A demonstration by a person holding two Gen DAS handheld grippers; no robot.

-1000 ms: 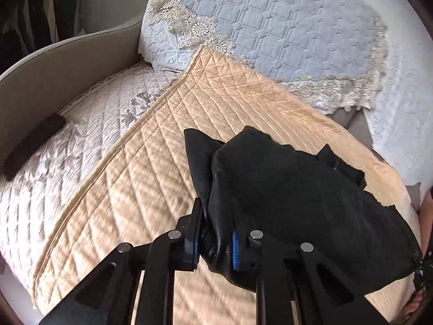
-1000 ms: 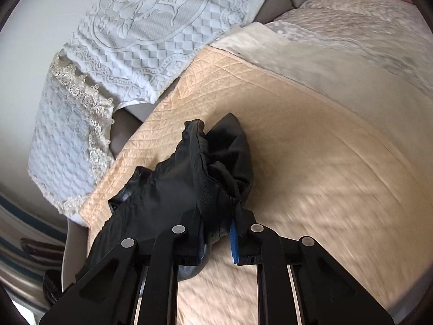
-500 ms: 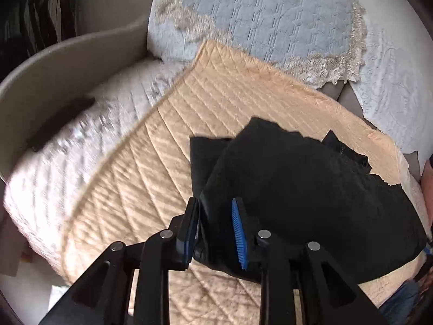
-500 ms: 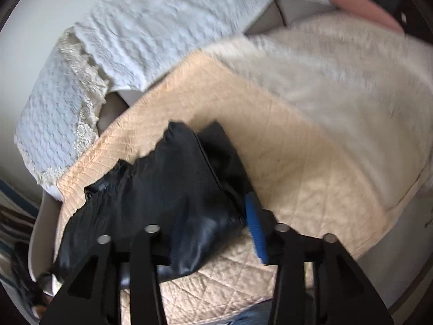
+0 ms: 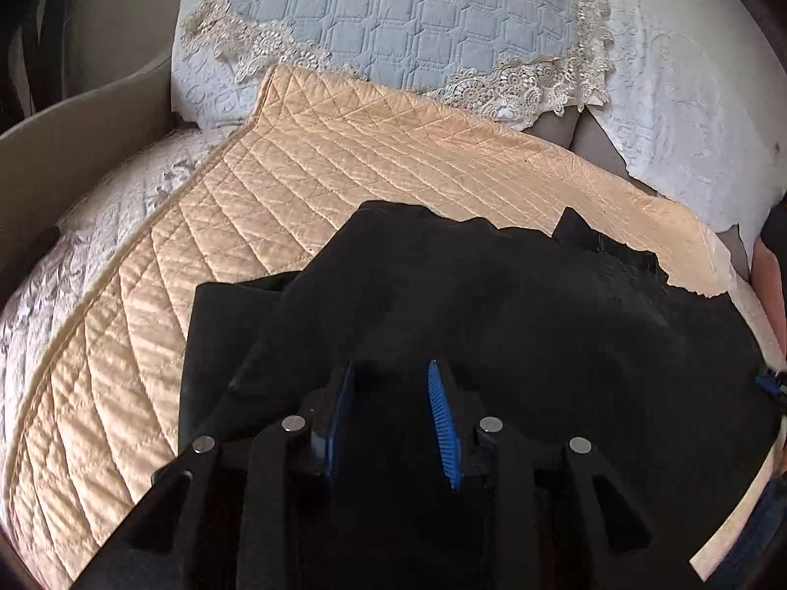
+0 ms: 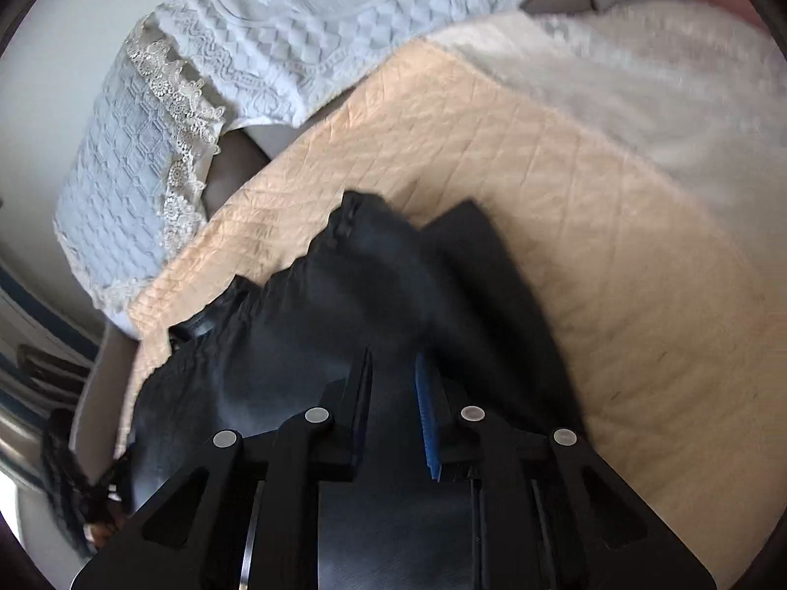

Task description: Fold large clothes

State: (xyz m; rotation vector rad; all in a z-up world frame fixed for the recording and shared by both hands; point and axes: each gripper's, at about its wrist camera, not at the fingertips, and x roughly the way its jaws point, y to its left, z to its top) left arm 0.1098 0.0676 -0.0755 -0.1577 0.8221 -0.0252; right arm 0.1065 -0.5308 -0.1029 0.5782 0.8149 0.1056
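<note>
Lying on the peach quilt [image 5: 305, 182]: black garment [image 5: 516, 305]. Your left gripper [image 5: 393, 408] just released; right gripper [image 6: 393, 393] narrowing, grip unclear.

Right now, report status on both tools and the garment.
Left tool opening, right tool closing, gaps showing. Black garment on peach quilt. Nothing in the way.

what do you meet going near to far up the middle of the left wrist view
left gripper → black garment → peach quilted cover → blue-grey quilted cushion cover with lace trim
</note>
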